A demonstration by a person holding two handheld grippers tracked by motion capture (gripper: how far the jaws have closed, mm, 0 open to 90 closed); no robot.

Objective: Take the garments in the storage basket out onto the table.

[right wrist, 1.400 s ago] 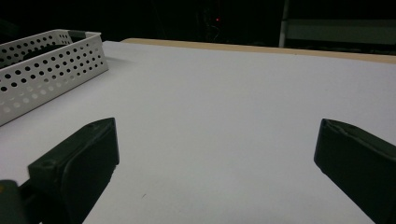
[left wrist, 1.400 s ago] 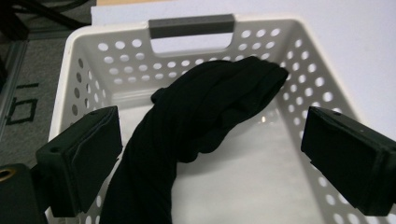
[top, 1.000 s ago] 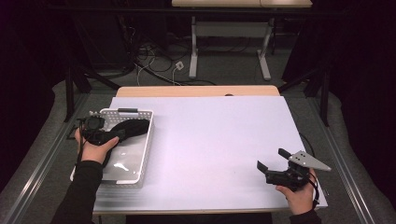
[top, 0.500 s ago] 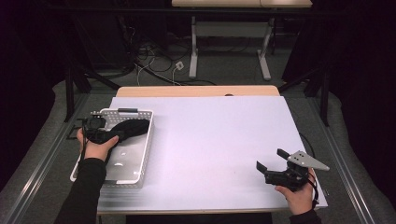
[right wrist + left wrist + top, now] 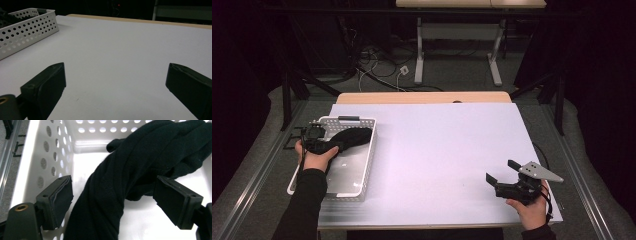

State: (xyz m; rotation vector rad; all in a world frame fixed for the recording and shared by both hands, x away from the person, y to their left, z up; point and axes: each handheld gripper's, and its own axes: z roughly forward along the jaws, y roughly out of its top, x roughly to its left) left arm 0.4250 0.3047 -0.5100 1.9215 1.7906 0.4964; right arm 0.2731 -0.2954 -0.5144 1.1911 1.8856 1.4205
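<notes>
The left gripper [image 5: 113,202] has just been closing its jaws around the black cloth [image 5: 140,170] inside the white basket [image 5: 362,165] — not pinching yet — while the right gripper [image 5: 503,176], far from the basket, waits wide open.

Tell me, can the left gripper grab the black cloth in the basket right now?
Probably yes. The left gripper already straddles the black cloth inside the basket; its jaws have just been closing, pads not yet pressing, and nothing blocks them.
</notes>
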